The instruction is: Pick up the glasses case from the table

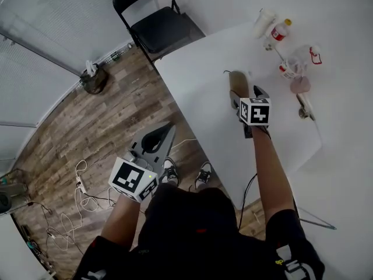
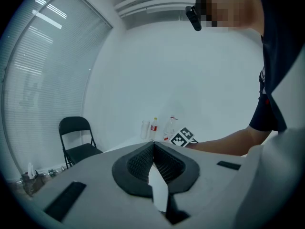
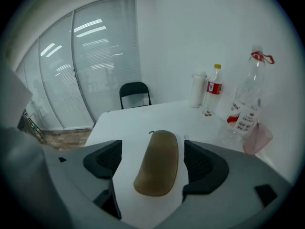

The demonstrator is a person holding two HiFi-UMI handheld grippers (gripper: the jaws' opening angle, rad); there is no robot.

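On table [image 3: 125, 122], brown glasses case [image 3: 157, 163]

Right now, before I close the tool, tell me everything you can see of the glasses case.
The glasses case is a long brown oval with rounded ends and a smooth, matte-looking shell, and it is closed. A small dark loop shows at its far end. It lies flat on the white table, lengthwise between the open jaws of the right tool, with a gap on each side. Only the table touches it.
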